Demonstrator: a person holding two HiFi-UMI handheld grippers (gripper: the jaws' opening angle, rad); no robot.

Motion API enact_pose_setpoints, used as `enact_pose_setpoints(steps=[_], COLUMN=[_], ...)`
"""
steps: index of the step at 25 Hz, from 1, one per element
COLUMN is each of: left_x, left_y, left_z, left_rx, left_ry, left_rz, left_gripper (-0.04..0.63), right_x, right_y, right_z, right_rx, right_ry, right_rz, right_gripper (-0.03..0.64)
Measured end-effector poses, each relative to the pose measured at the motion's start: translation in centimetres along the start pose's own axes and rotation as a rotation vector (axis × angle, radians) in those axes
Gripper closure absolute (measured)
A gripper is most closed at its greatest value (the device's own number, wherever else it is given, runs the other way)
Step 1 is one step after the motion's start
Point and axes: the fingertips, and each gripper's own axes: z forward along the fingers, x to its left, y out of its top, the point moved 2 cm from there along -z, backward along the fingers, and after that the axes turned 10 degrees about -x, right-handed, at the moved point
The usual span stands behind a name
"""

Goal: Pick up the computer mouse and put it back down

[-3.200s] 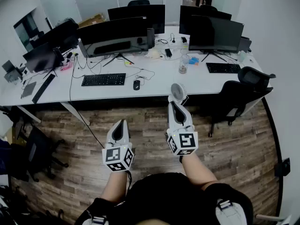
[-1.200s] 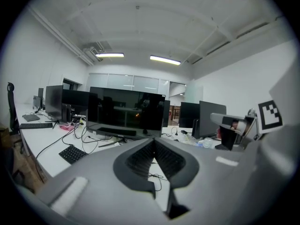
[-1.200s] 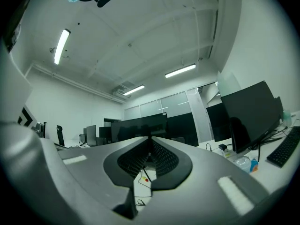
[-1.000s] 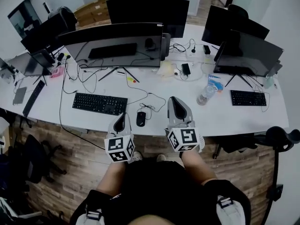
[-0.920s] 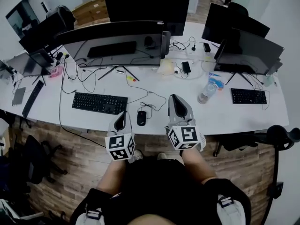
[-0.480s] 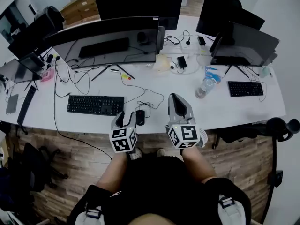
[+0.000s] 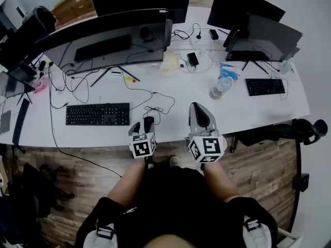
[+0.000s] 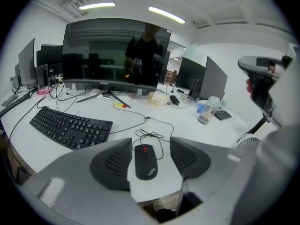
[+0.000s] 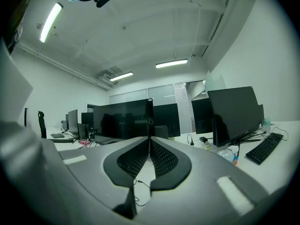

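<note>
Poised over the black wired mouse (image 8: 144, 161) with the left gripper (image 8: 150, 143); fingers (image 8: 112, 165) opening, one on either side of the mouse, not pressing it; nothing held yet. Mouse flat on the white desk (image 8: 201, 135), just right of the keyboard (image 8: 70, 128), cable looped just beyond. To grip well: keep centred over the body; lower until the pads flank its sides, not its top; close gently and evenly, so as not to squirt it forward or click a button; lift only a little, level, minding cable slack. Right gripper (image 9: 149, 146) clenched on nothing, idle, further right of the keyboard.
</note>
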Motion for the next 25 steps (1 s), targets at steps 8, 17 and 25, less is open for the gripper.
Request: enact_pose_setpoints(steps=[8, 17, 25], left_x=[0.5, 0.5, 0.8], left_y=[-3.9, -5.7, -6.9], left_z=[3.2, 6.5, 7.8], left_rx=[0.089, 0.111, 0.174], left_ry=[0.019, 0.035, 0.045], left_rz=[0.009, 0.016, 0.057], left_gripper=[0.303, 0.284, 0.279], right_x=[-1.9, -2.5, -2.9], right_y=[-1.1, -2.2, -2.5], right_z=[-1.5, -2.4, -2.8], right_rx=[0.051, 0.097, 0.110], right_ry=[-0.051, -0.062, -0.055], right_rz=[-0.028, -0.040, -0.040], right_gripper=[0.618, 0.618, 0.618])
